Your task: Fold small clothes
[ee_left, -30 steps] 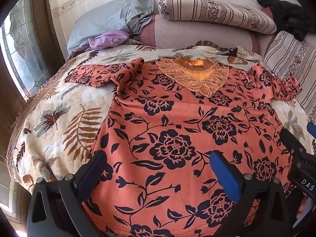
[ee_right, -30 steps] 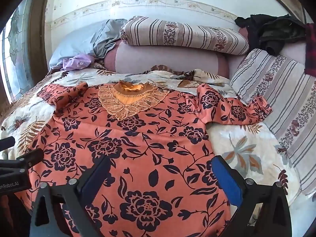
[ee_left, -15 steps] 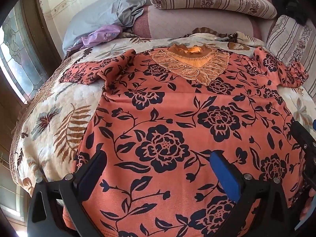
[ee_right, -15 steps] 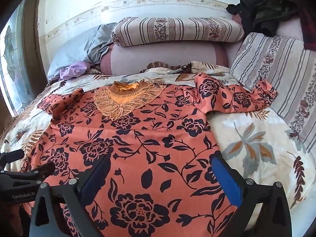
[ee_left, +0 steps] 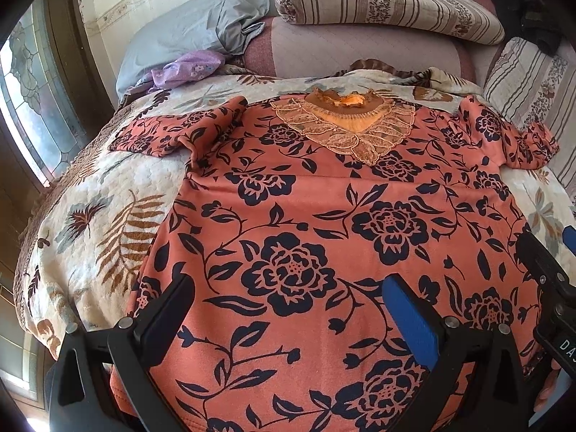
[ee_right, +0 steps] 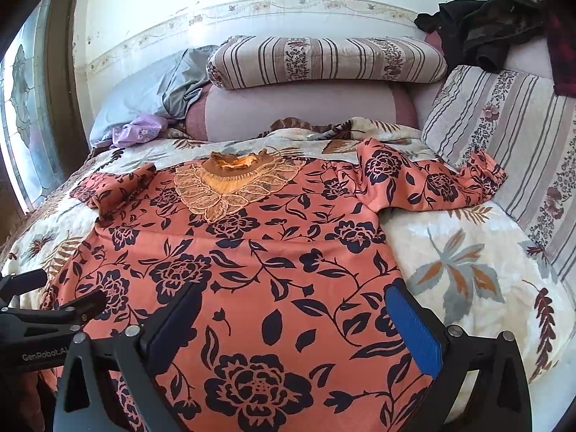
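Observation:
An orange top with black flowers [ee_left: 324, 223] [ee_right: 252, 259] lies spread front-up on the bed, its lace collar [ee_left: 345, 126] [ee_right: 234, 183] toward the pillows and both sleeves out to the sides. My left gripper [ee_left: 288, 309] is open over the lower left part of the top, near its hem. My right gripper [ee_right: 295, 316] is open over the lower right part. Nothing sits between either pair of fingers. Each gripper shows at the edge of the other's view.
A leaf-print quilt [ee_left: 100, 208] [ee_right: 460, 273] covers the bed. Striped pillows [ee_right: 324, 61] [ee_left: 388, 3], a grey pillow [ee_left: 194, 32] and a purple cloth [ee_left: 187, 70] lie at the head. Dark clothes [ee_right: 482, 32] sit at the back right. A stained-glass window [ee_left: 32, 108] is at left.
Both grippers have shifted slightly over the top's lower part, first dipping forward and then pulling back and tilting up. They stay open, and the top has not moved.

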{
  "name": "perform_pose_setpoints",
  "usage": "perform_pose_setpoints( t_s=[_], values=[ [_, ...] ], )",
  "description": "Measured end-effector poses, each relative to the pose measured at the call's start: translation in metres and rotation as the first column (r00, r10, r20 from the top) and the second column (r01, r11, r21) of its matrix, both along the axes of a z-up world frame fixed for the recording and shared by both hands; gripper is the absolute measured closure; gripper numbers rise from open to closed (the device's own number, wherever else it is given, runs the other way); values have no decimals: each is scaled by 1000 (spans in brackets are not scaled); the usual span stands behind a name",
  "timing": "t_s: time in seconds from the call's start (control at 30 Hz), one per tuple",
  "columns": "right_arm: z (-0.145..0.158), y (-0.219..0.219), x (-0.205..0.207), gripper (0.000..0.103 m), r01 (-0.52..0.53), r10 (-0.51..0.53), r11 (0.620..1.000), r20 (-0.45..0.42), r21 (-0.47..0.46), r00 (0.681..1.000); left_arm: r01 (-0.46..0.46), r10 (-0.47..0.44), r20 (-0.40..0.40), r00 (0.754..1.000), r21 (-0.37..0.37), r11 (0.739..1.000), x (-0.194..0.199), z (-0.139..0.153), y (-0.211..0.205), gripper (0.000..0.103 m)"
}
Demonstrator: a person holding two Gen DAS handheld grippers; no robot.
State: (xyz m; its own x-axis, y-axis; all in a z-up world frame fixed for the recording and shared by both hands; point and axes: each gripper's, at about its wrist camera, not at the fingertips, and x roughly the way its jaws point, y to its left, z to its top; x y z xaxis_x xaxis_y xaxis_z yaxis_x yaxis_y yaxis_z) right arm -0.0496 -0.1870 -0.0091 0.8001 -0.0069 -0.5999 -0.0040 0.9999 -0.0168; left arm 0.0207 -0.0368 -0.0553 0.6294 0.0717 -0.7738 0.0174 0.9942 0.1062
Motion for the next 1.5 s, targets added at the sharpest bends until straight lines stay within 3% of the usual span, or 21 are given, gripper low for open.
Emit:
perform_pose_setpoints(
  t_s=[1.5],
  values=[
    [3,1,-2,0,-13,13,1000,20,7,1000,-10,10,6,1000,13,1000,-1,-3,0,0]
  ],
)
